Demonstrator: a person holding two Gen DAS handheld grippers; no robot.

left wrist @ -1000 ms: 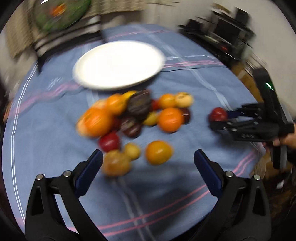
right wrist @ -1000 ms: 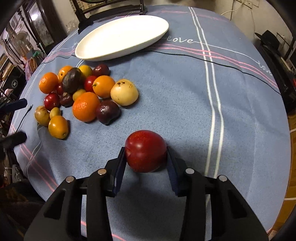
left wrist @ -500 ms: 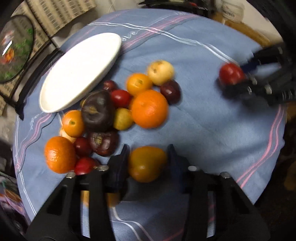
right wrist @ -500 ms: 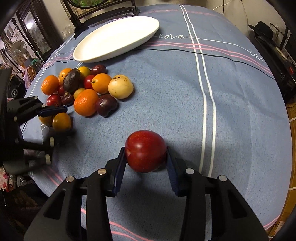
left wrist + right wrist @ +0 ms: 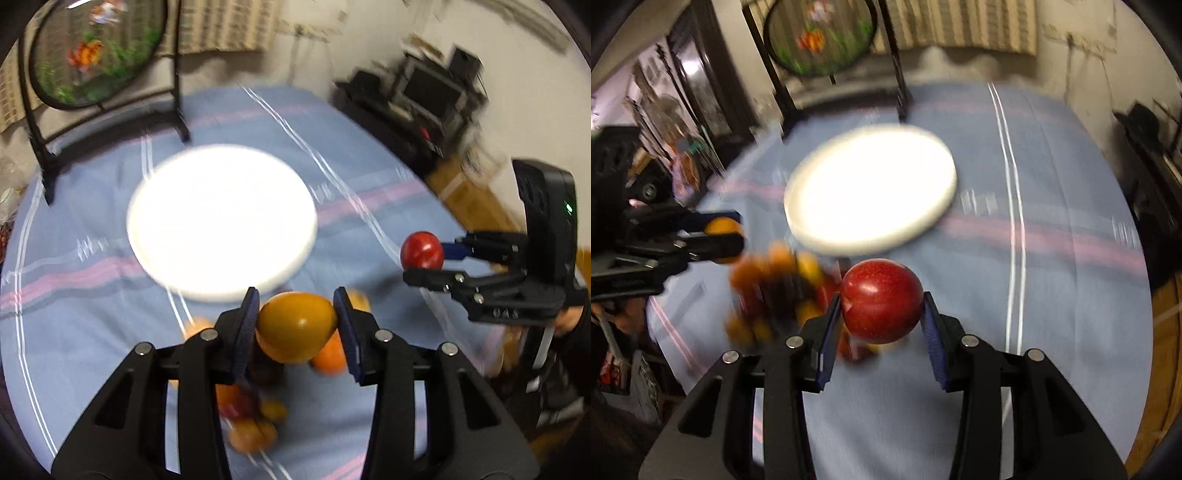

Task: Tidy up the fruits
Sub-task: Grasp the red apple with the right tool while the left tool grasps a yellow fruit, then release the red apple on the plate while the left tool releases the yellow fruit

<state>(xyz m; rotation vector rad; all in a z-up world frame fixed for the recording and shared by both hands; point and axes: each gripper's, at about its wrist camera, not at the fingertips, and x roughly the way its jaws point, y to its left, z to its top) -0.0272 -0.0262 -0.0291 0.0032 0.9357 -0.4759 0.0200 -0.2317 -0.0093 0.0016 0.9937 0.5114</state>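
My left gripper [image 5: 295, 328] is shut on a yellow-orange fruit [image 5: 295, 325] and holds it above the pile of fruits [image 5: 251, 413], in front of the white plate [image 5: 221, 221]. My right gripper [image 5: 881, 317] is shut on a red apple [image 5: 881, 301], lifted above the table, with the plate [image 5: 871, 195] ahead and the blurred pile [image 5: 775, 288] to its left. The right gripper [image 5: 439, 258] with the apple [image 5: 422, 250] shows at the right of the left wrist view. The left gripper [image 5: 727, 240] with its fruit [image 5: 722, 226] shows at the left of the right wrist view.
The round table has a blue cloth [image 5: 1052, 258] with pink and white stripes. A black stand with a round painted panel [image 5: 96, 55] rises at the far edge behind the plate. Dark furniture [image 5: 424, 96] stands beyond the table at the right.
My left gripper closed on the yellow-orange fruit and lifted it off the cloth. My right gripper raised the red apple. Both have swung toward the plate.
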